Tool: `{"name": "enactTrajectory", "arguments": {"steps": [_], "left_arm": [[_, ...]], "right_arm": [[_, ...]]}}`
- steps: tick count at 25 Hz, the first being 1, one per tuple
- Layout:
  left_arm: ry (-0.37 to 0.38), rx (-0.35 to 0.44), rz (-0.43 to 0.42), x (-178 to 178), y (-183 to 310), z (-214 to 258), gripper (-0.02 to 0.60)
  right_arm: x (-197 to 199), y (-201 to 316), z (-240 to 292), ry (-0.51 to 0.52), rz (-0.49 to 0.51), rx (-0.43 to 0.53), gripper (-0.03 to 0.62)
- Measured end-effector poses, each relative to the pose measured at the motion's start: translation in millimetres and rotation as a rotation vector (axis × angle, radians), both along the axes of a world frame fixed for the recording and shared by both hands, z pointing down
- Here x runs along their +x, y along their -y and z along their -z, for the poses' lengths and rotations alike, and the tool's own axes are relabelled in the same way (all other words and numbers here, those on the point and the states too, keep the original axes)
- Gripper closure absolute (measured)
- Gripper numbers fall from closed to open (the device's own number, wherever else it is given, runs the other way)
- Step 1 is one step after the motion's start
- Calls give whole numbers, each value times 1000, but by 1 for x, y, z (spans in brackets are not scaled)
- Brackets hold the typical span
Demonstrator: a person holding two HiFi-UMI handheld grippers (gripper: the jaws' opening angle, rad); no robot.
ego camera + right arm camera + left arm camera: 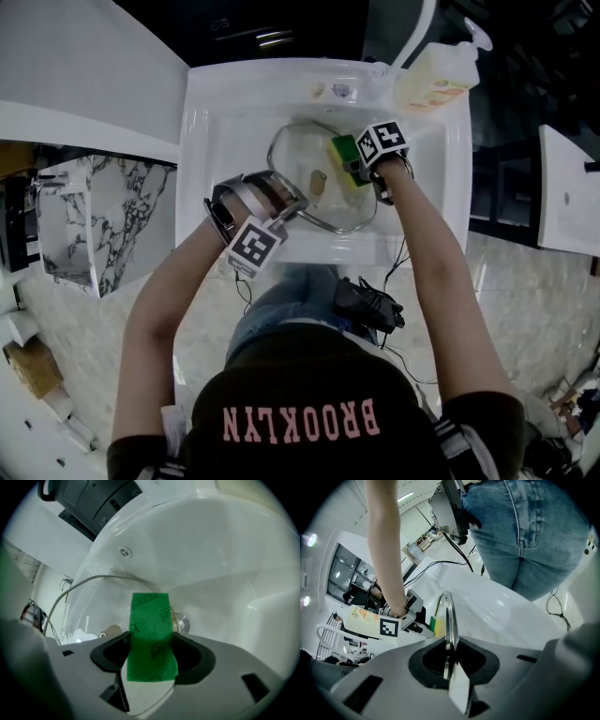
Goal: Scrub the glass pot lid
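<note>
Head view: glass pot lid [298, 157], inside the basin of the white sink [202, 141], its metal rim pinched between the closed-down jaws of the left gripper [284, 201]. Green-and-yellow sponge [345, 150], clamped by one end in the right gripper [364, 171], is set over the lid's far side, beyond the knob [319, 181]. Risk noted: only a thin, probably wet rim is held, so under a hard stroke the lid could be twisted out of the jaws and knocked against the basin, or the sponge folded and dragged loose.
</note>
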State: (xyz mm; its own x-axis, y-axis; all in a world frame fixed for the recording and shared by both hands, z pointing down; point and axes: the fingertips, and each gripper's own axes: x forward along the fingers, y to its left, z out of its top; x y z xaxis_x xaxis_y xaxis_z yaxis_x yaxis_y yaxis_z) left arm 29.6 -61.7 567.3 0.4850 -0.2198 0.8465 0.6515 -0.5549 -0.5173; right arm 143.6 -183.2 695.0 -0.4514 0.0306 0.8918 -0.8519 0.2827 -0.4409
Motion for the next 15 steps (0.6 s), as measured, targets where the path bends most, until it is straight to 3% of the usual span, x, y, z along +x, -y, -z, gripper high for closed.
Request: {"name": "enactTrajectory", "arguments": {"steps": [4,8,11,15], "left_arm": [[-1,2,0,0,0,0,546],[-3,1,-3,0,0,0,545],[1,-2,-3,1,0,0,546],[4,-3,-3,0,0,0,546]], "right_arm": [[-4,0,14,65,20,63,322],[-33,7,55,249,61,187,322],[-59,8,85,351,150,270,322],[-91,-2,109,407,325,337,322]]}}
